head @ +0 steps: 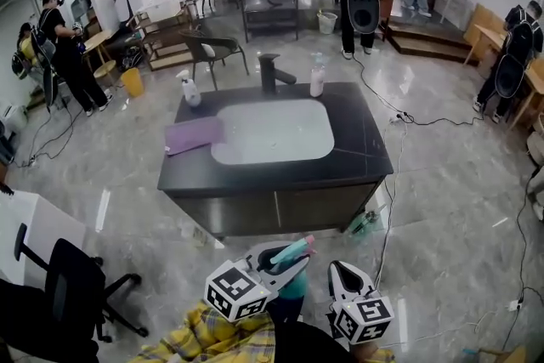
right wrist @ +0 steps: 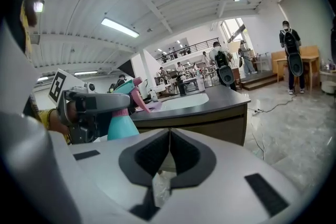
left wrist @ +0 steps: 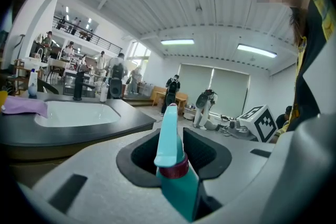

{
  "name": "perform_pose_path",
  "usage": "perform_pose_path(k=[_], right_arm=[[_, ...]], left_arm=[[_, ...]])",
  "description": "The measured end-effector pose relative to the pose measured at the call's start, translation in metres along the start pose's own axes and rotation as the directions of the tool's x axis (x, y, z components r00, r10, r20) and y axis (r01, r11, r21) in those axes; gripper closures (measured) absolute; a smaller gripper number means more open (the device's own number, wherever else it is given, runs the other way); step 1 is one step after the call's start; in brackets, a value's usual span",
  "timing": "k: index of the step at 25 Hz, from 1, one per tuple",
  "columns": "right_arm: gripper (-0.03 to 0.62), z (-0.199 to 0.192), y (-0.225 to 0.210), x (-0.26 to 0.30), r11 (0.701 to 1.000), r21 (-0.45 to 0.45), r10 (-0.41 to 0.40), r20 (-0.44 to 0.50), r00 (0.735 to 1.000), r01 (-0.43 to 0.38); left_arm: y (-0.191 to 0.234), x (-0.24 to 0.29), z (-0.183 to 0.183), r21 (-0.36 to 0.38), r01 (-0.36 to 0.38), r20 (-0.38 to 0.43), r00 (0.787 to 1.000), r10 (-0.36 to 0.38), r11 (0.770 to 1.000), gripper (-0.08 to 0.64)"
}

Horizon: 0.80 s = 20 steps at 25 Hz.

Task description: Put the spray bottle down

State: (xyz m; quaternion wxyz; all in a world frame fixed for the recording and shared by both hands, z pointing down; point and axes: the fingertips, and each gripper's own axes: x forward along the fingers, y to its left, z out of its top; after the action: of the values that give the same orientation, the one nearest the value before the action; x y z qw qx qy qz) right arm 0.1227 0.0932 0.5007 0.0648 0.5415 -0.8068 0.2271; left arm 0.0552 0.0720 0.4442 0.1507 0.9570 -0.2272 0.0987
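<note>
Both grippers low and side by side, left one loaded, right one empty

The left gripper point(head: 287, 254) points forward and slightly down, its jaws partly apart and clamped on the neck of the teal spray bottle point(left wrist: 179, 187), nozzle out front past the pads. Just beside it, the right gripper point(head: 341, 267) points the same way, jaws brought together with the tips meeting and nothing between them. Each marker cube faces up towards the head camera, the left point(head: 238, 289) and the right point(head: 363, 318), close in to the person's body.
</note>
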Motion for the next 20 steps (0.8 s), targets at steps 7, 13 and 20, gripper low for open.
perform_pose_path(k=[7, 13, 20], right_arm=[[0.586, 0.023, -0.031, 0.03, 1.0, 0.003, -0.028, -0.014, 1.0, 0.028], [0.586, 0.047, -0.045, 0.064, 1.0, -0.026, -0.011, -0.023, 1.0, 0.01], [0.586, 0.07, -0.06, 0.093, 0.999, -0.051, -0.01, -0.032, 0.999, 0.008]], left_arm=[[0.026, 0.034, 0.023, 0.01, 0.031, -0.003, 1.0, -0.031, 0.999, 0.444], [0.059, 0.055, 0.045, 0.008, 0.025, 0.004, 1.0, -0.025, 1.0, 0.444], [0.081, 0.073, 0.068, 0.011, 0.049, 0.003, 0.999, -0.049, 0.999, 0.444]])
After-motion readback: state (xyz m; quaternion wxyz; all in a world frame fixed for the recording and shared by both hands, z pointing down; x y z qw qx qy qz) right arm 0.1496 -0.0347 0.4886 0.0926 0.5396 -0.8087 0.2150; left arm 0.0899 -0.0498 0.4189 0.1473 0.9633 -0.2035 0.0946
